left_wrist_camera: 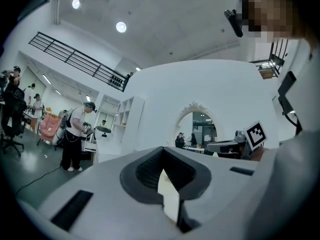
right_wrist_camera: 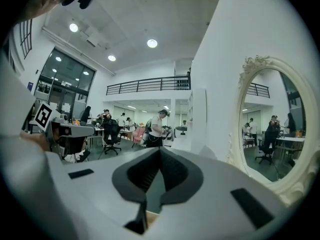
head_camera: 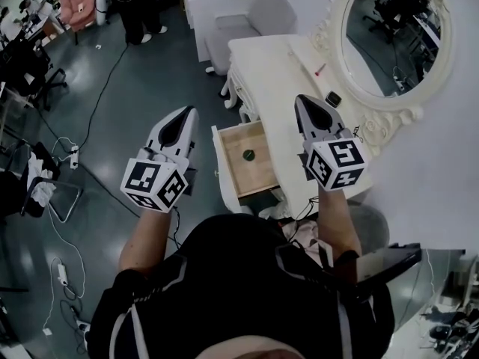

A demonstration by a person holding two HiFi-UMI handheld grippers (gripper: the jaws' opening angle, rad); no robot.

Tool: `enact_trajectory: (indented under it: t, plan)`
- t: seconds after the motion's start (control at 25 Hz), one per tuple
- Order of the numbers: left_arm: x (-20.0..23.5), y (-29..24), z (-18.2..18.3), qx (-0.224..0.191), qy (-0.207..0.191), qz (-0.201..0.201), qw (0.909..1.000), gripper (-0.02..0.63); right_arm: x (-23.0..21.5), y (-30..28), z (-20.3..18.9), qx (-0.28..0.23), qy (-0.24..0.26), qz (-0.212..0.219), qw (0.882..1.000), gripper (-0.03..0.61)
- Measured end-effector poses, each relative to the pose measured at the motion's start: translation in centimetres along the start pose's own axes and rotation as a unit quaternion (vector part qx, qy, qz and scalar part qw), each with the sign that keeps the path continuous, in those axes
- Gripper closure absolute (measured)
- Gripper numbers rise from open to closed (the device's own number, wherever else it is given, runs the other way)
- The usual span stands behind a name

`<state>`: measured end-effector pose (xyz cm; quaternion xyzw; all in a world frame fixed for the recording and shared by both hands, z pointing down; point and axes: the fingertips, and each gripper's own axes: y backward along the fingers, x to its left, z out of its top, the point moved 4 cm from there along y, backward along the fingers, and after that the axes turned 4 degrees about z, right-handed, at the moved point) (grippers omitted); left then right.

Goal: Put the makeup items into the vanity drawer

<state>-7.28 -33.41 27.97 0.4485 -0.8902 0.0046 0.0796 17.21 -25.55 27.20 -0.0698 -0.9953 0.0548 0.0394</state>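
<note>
Clenched and empty, the left gripper (head_camera: 190,112) and right gripper (head_camera: 302,100) flank the open drawer (head_camera: 254,176) holding one round item (head_camera: 248,155); a pink stick (head_camera: 319,69) lies far on the surface (head_camera: 273,66).

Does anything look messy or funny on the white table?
Nothing is spilled or broken. The drawer stands open with only one small round thing in it, while a pink stick and a small dark case lie out on the tabletop near the mirror.

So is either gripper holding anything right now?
Nothing is held. The left gripper and the right gripper are both shut and empty.
</note>
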Motion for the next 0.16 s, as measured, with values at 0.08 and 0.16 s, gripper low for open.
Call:
enact_trajectory:
  t: [0.08,0.16]
  plan:
    - [-0.31,-0.21,0.22,-0.004,-0.003,-0.001,1.0,0.611,-0.28,0.07,0.17,-0.003,0.001,-0.001,1.0,0.575]
    - [-0.56,-0.42,0.4,-0.005,-0.01,0.0,0.9999,0.611,-0.52,0.13,0.31,-0.005,0.0,-0.003,1.0,0.574]
